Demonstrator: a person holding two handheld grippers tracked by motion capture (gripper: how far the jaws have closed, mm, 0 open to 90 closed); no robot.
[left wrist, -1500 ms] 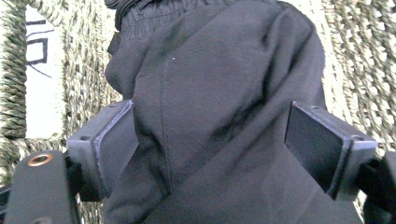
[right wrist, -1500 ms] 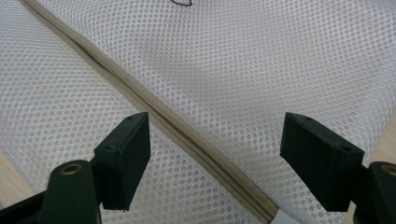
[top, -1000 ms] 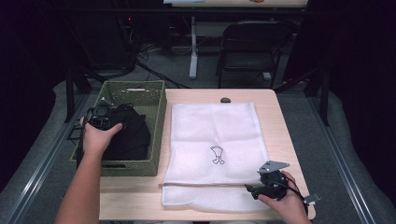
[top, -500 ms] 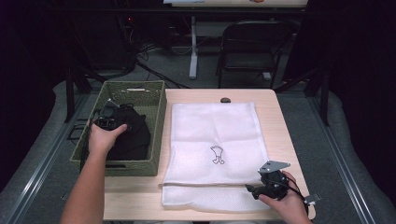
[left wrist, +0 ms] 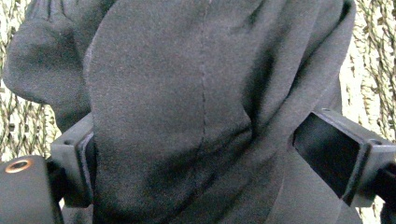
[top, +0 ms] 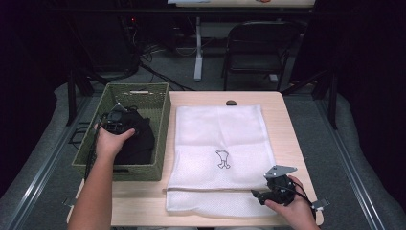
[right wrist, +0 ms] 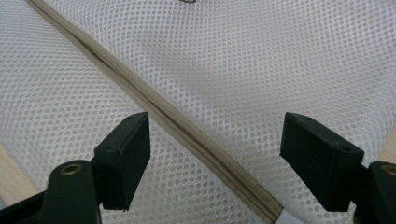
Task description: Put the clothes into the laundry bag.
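Claws spread wide — your left claw (left wrist: pixel 196 154) straddling black garment (left wrist: pixel 187 93) inside green wicker basket (top: pixel 158 115), your right claw (right wrist: pixel 215 158) over mesh laundry bag's (right wrist: pixel 261 70) zipper (right wrist: pixel 187 126) — gripping nothing.

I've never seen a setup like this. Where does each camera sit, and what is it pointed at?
High view: above the table, looking forward and down; both forearms show.
Left gripper view: on the left gripper, open jaws around black cloth in the basket.
Right gripper view: on the right gripper, open over the mesh bag.
Shared: the high view shows all of these.
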